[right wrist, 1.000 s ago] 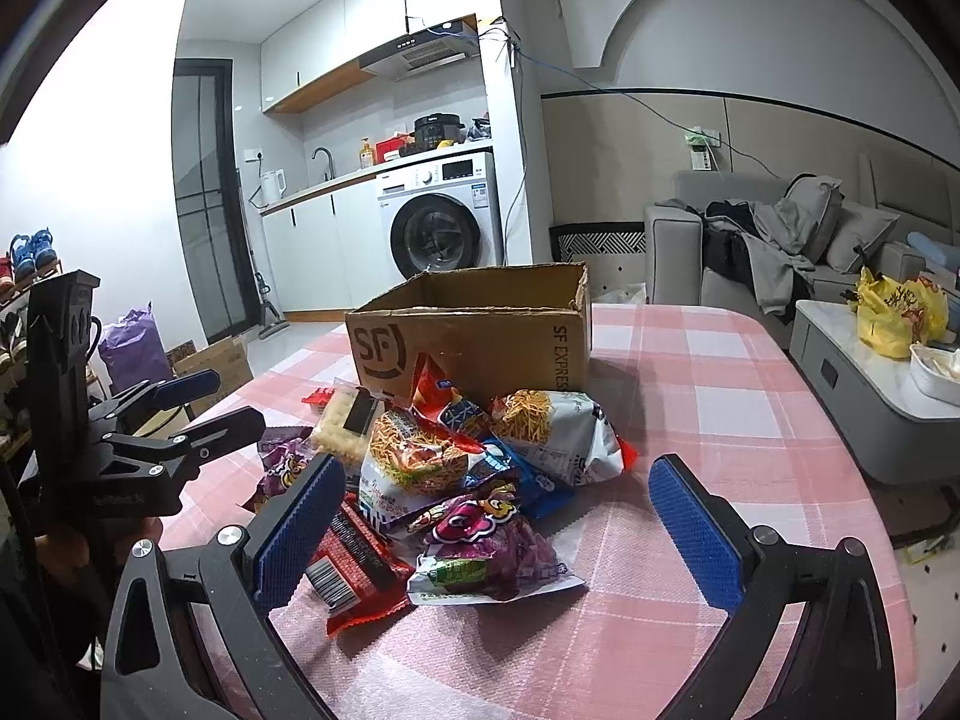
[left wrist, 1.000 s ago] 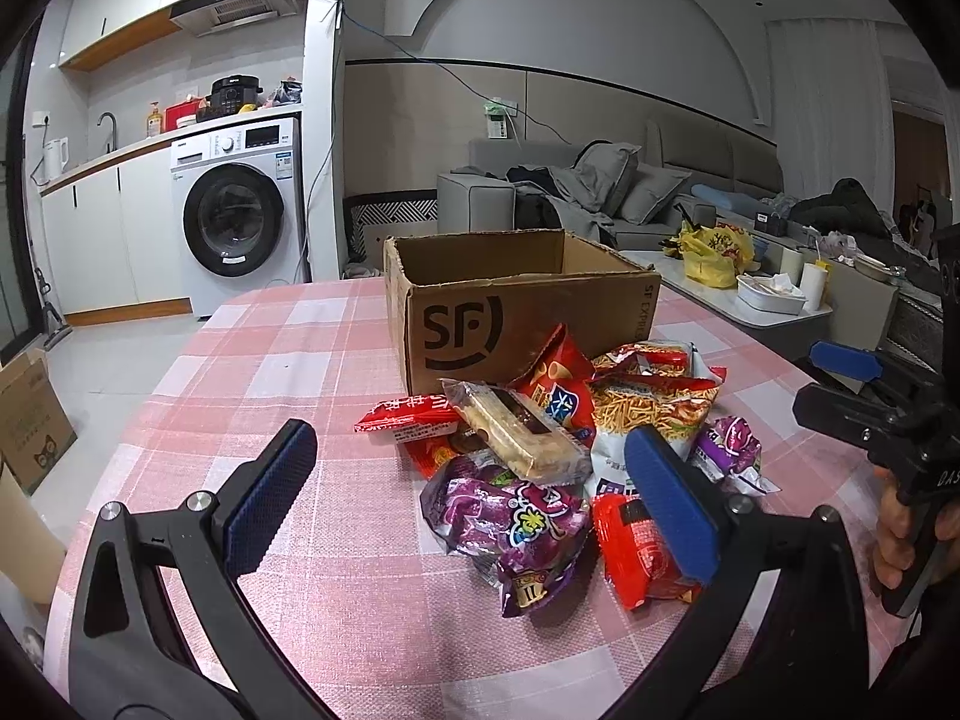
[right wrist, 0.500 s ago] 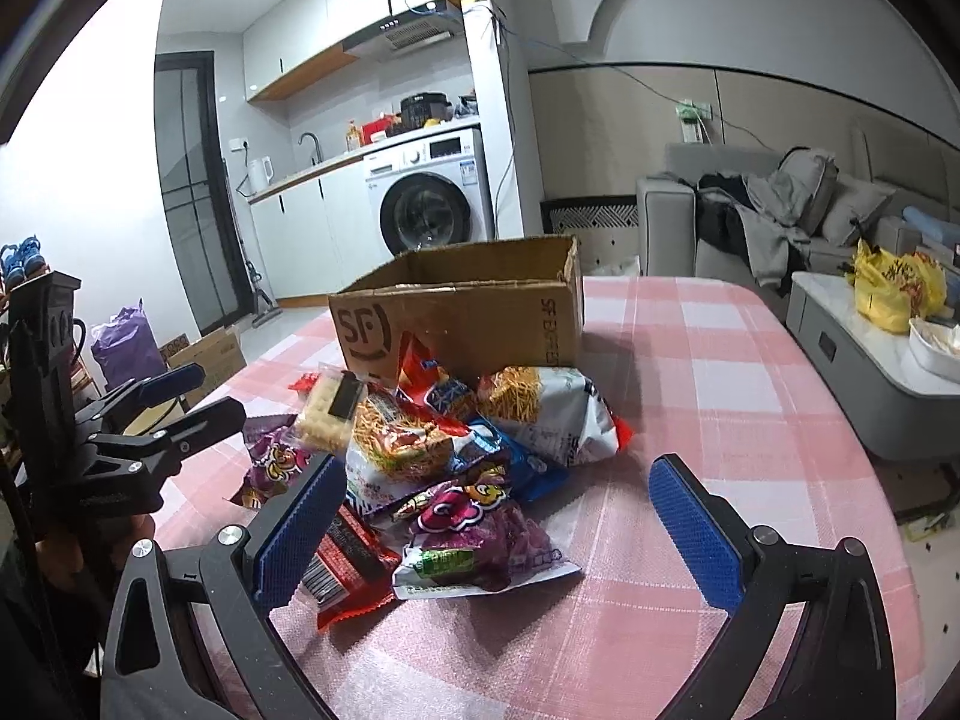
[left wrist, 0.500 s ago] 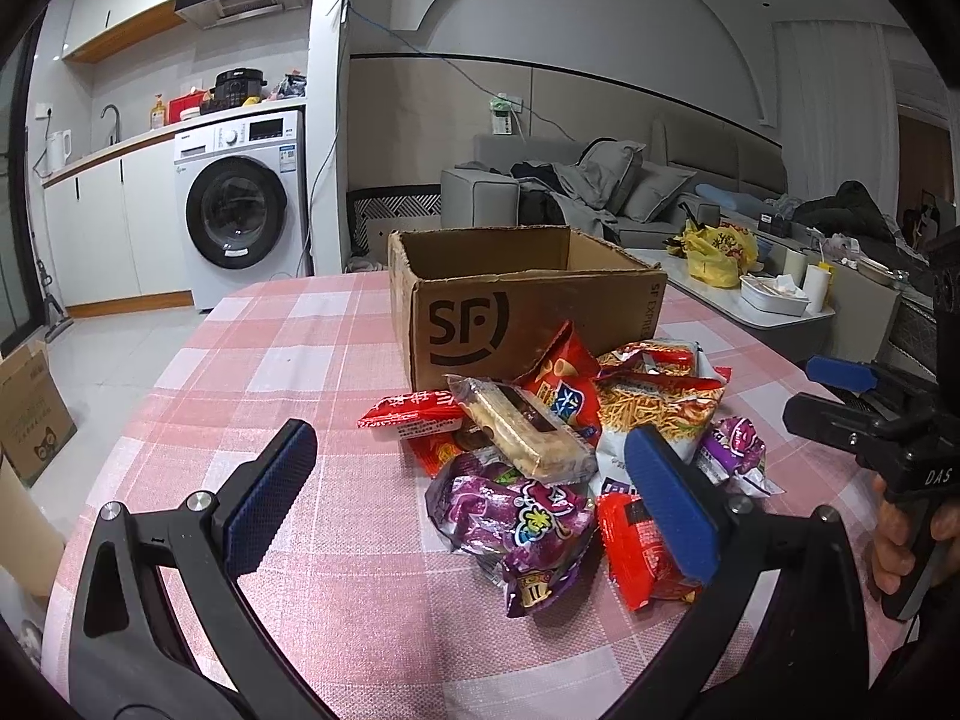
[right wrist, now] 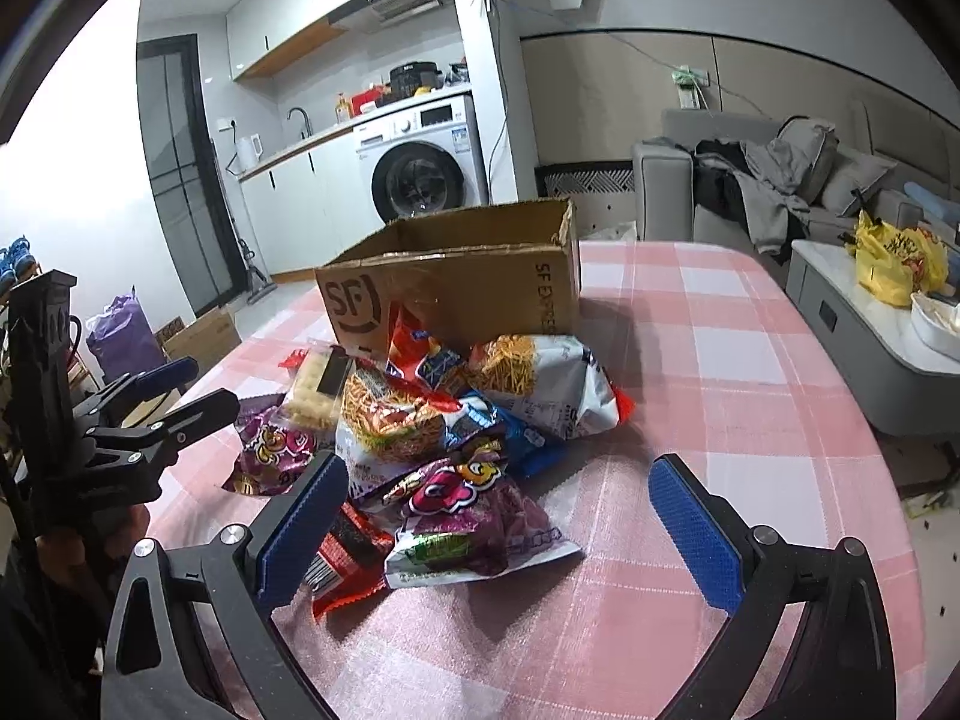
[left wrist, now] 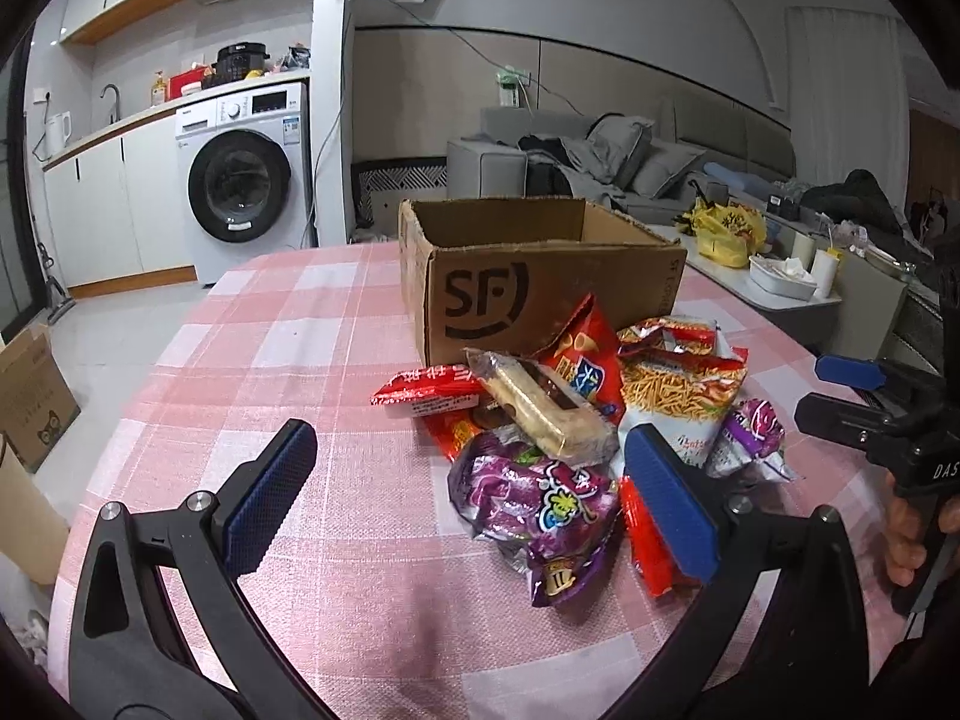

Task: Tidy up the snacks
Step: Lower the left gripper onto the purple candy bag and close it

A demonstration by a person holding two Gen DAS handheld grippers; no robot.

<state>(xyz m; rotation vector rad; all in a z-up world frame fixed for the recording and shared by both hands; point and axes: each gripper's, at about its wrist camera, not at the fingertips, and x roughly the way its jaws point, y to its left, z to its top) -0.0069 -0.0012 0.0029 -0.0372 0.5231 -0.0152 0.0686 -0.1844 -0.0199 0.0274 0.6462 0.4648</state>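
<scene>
A heap of snack packets lies on the pink checked tablecloth point(left wrist: 288, 360) in front of an open cardboard box point(left wrist: 540, 294) marked SF. Nearest in the left wrist view is a purple packet point(left wrist: 540, 504), with a pale wafer bar point(left wrist: 540, 414) resting above it and a noodle-snack bag point(left wrist: 678, 390) to the right. My left gripper point(left wrist: 468, 498) hovers open just short of the purple packet, holding nothing. In the right wrist view another purple packet point(right wrist: 474, 510) lies between the fingers of my right gripper point(right wrist: 498, 522), which is open and above the table. The cardboard box point(right wrist: 456, 294) stands behind the heap.
The table edge curves away left and right. A washing machine point(left wrist: 240, 192) and counter stand at the back left, a sofa point(left wrist: 600, 162) and a low table with a yellow bag point(left wrist: 726, 228) at the back right. Cardboard boxes point(left wrist: 30, 396) sit on the floor at left.
Both grippers have drifted slightly closer to the snack heap, so the box and packets look a little larger. Both stay open; no packet has moved.
</scene>
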